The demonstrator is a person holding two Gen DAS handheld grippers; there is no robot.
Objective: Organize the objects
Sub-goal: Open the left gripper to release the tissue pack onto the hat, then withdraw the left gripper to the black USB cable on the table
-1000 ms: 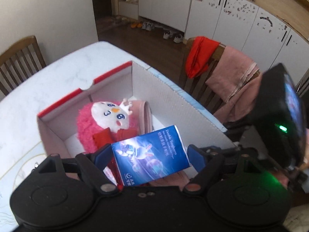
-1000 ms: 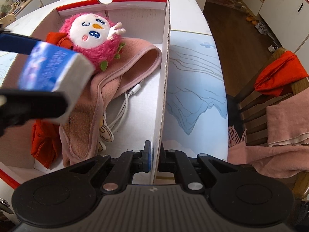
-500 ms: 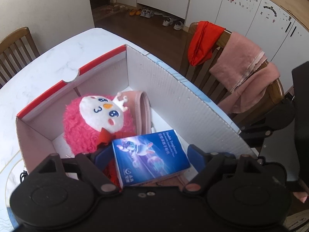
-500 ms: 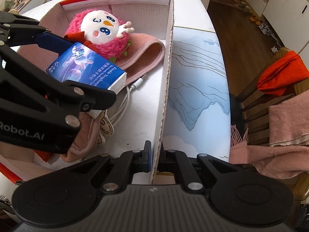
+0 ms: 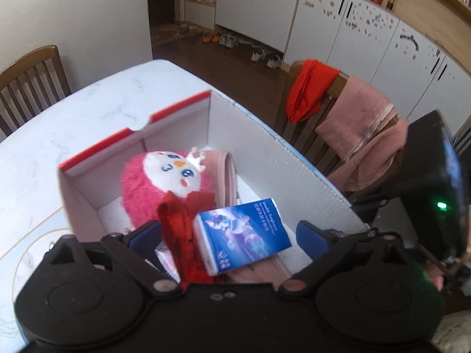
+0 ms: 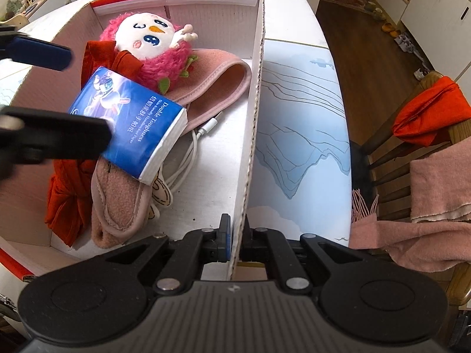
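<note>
Tissue pack [image 5: 243, 235] released: our left gripper [image 5: 229, 235] is opening, pads now clear of it.
We see it lying slantwise in the box [image 6: 256, 88]; right gripper [image 6: 235, 241] clamps the wall.

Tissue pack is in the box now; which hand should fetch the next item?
Left, probably: its tongs are opening, clear of the tissue pack. The right tongs are clamped on the box wall, steadying it.

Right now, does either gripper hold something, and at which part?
The right gripper is shut on the box, at the top edge of its side wall. The left gripper is opening; the blue pack lies free between its fingers.
</note>
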